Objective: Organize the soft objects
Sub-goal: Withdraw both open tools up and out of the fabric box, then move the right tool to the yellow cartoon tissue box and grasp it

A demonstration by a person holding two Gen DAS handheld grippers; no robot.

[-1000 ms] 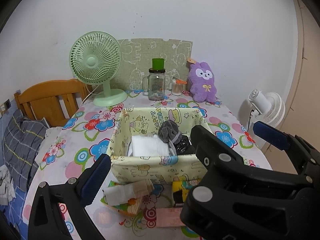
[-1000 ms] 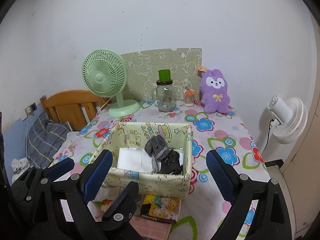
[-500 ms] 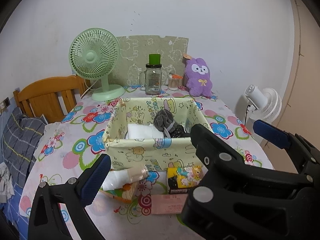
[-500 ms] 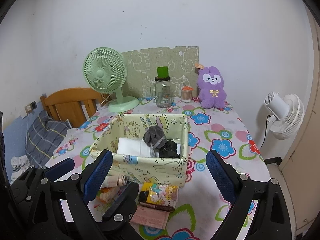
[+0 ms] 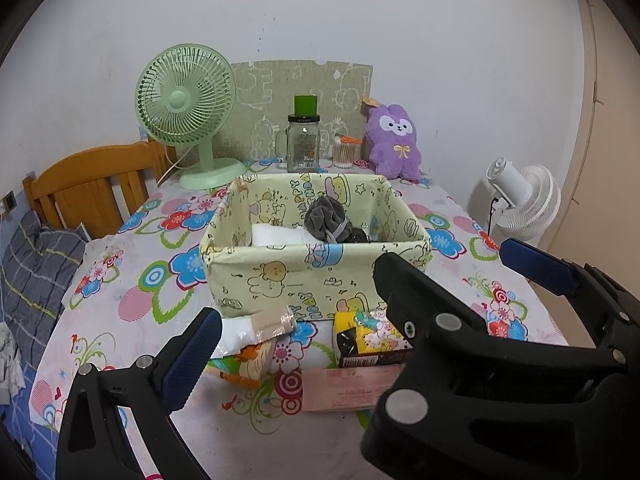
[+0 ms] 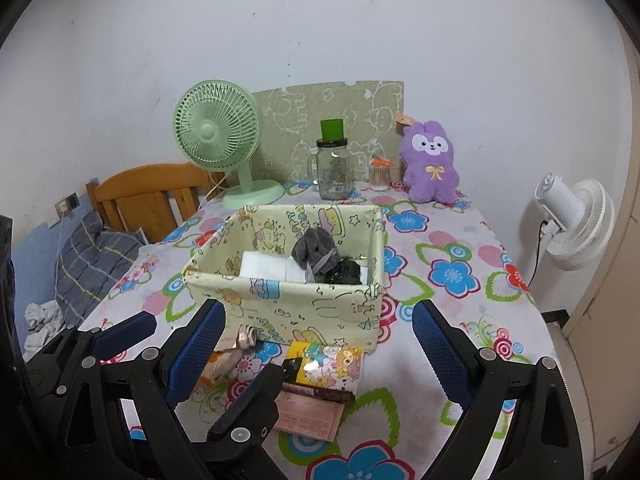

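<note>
A pale yellow cartoon-print fabric basket (image 5: pixel 280 280) (image 6: pixel 280 300) stands mid-table. Inside lie a folded white cloth (image 5: pixel 280 236) (image 6: pixel 268 266), a grey bundled sock (image 5: pixel 326 218) (image 6: pixel 316 250) and a black soft item (image 6: pixel 344 274). A purple plush bunny (image 5: pixel 394 142) (image 6: pixel 430 162) sits at the table's back. My left gripper (image 5: pixel 364 304) is open and empty, in front of the basket. My right gripper (image 6: pixel 316 352) is open and empty, also in front of the basket. The right gripper's body crosses the left wrist view at lower right.
In front of the basket lie a white-and-tan packet (image 5: pixel 256 326), a yellow cartoon packet (image 5: pixel 368 338) (image 6: pixel 328 366) and a pink card (image 5: pixel 340 392). A green fan (image 5: pixel 186 108), a glass jar (image 5: pixel 303 146) and a wooden chair (image 5: pixel 92 184) stand behind. A white fan (image 6: pixel 576 226) stands off-table at right.
Both grippers have pulled back and lowered away from the basket. More of the table's front and the packets shows now. Both stay open.
</note>
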